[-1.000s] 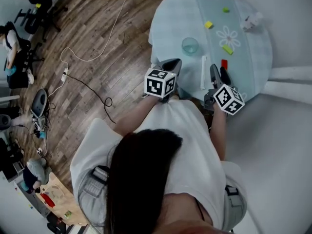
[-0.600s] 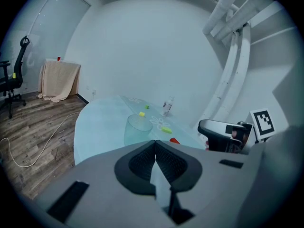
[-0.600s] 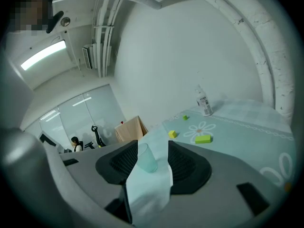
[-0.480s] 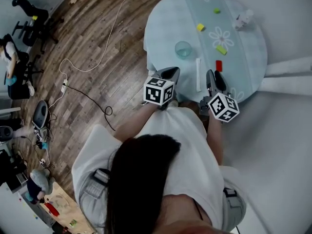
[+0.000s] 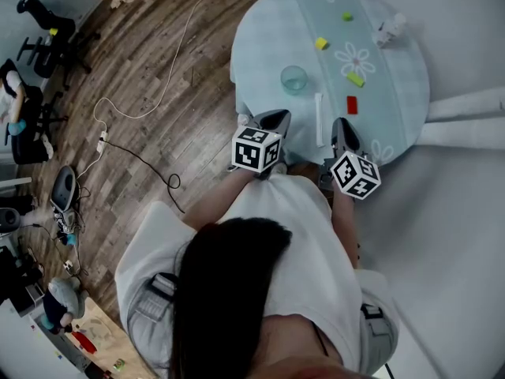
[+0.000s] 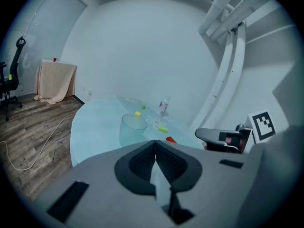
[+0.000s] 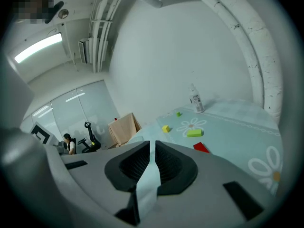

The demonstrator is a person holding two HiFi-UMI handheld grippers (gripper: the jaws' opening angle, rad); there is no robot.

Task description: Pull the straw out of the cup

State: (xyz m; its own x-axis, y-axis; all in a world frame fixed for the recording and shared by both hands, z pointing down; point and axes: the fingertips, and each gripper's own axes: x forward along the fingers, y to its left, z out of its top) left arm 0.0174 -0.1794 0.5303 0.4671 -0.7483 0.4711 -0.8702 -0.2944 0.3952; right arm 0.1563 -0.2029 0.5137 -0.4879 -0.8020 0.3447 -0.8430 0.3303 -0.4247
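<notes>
A clear empty cup (image 5: 293, 78) stands on the round table (image 5: 260, 46). The white straw (image 5: 319, 119) lies flat on the cloth to the cup's right, outside it. My left gripper (image 5: 272, 119) hovers at the table's near edge, shut and empty, with the cup (image 6: 133, 127) ahead of its jaws in the left gripper view. My right gripper (image 5: 341, 133) is just right of the straw's near end. Its jaws are closing, almost together, and nothing is between them. The right gripper view does not show the straw.
On the flowered runner lie a red block (image 5: 352, 105), a green block (image 5: 356, 79), a yellow block (image 5: 321, 43) and a small green block (image 5: 346, 16). A small white bottle (image 5: 385, 30) stands at the far side. Cables (image 5: 142, 144) trail across the wooden floor at left.
The right gripper's jaws have gone from wide open to nearly together. The straw and cup have not moved.
</notes>
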